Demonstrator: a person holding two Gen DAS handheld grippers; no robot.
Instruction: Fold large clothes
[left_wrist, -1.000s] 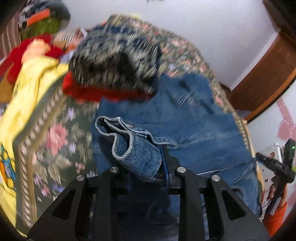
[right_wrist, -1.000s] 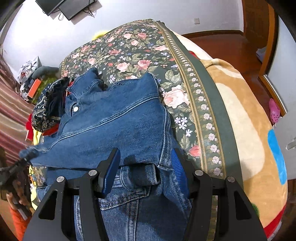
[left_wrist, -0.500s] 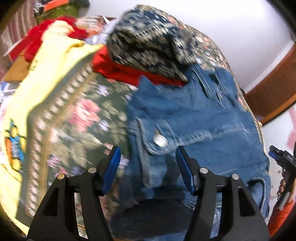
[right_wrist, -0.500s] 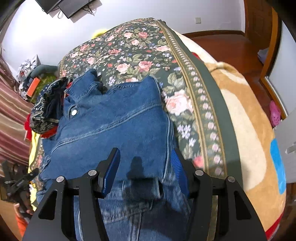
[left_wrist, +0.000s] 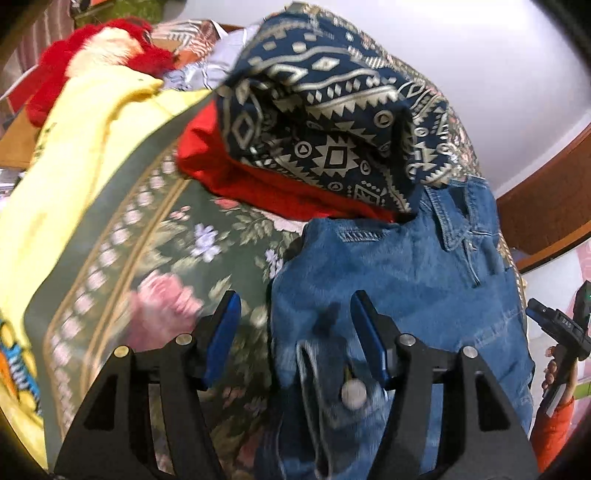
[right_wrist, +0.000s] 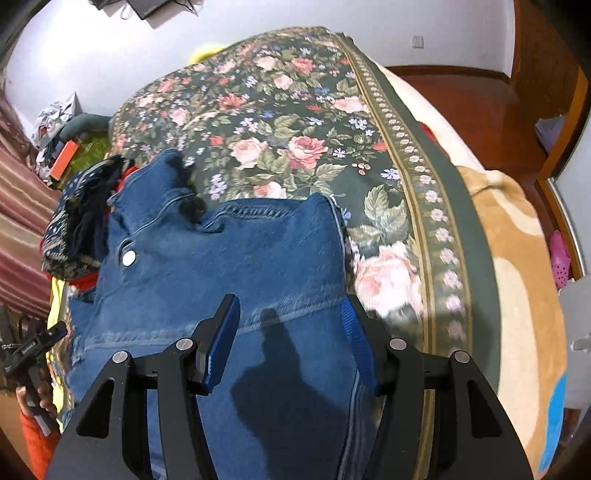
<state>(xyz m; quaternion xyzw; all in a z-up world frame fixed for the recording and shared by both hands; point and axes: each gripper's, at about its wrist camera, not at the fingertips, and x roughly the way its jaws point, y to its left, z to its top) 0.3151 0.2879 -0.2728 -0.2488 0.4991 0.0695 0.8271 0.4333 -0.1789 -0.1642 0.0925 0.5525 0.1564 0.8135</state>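
Left tongs (left_wrist: 295, 321) agape, right tongs (right_wrist: 290, 321) agape, over denim jacket (right_wrist: 229, 258)

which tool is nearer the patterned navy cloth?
Left. The left tool sits over the denim jacket edge below the patterned navy cloth; the right tool is across the jacket from it.

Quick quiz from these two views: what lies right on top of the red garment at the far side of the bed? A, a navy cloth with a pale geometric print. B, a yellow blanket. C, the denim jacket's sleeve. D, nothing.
A: the navy geometric-print cloth is heaped over the red garment, beside the denim jacket.
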